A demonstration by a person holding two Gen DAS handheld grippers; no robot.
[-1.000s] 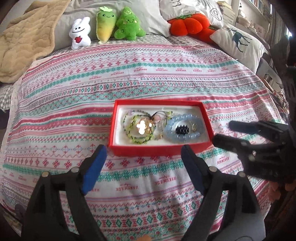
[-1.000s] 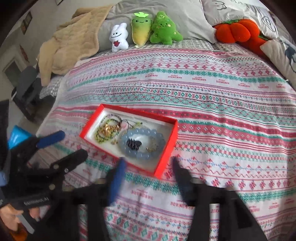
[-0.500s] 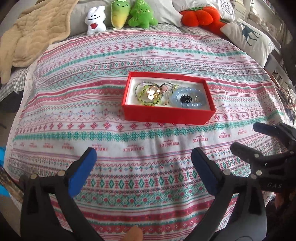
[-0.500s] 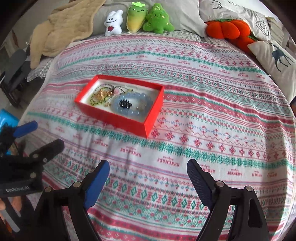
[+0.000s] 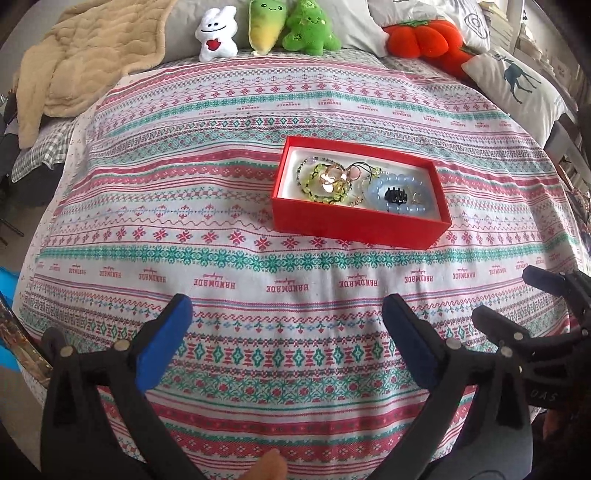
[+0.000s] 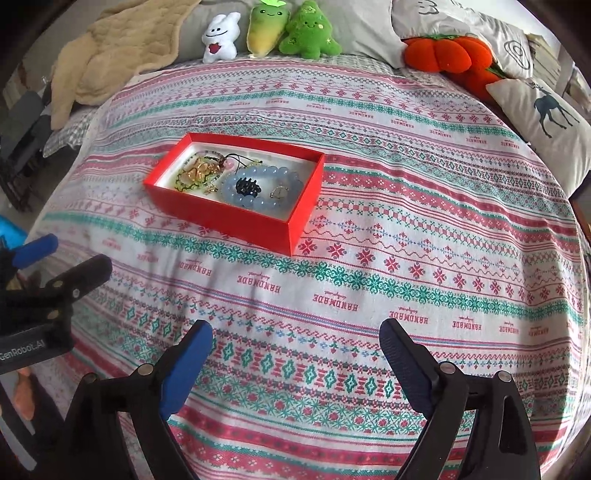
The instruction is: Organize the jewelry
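A red box (image 5: pixel 354 223) (image 6: pixel 236 221) lies on the patterned bedspread. In it are a pale blue bead bracelet (image 5: pixel 400 192) (image 6: pixel 258 182) around a small black clip (image 5: pixel 395 195) (image 6: pixel 246 187), a green bead bracelet (image 5: pixel 325 181) (image 6: pixel 192 177) with gold pieces, and thin cords. My left gripper (image 5: pixel 288 314) is open and empty, well short of the box. My right gripper (image 6: pixel 297 341) is open and empty, also back from the box. Each gripper shows at the edge of the other's view: the right gripper (image 5: pixel 517 302), the left gripper (image 6: pixel 70 254).
Plush toys (image 5: pixel 266 26) (image 6: pixel 273 31), an orange pumpkin cushion (image 5: pixel 424 35) (image 6: pixel 443 51) and a deer pillow (image 5: pixel 517 81) (image 6: pixel 546 110) line the head of the bed. A beige blanket (image 5: pixel 85 55) (image 6: pixel 110 51) lies at the back left.
Both grippers have drawn back from the box toward the foot of the bed; the box now sits farther away in both views. Both stay open and empty.
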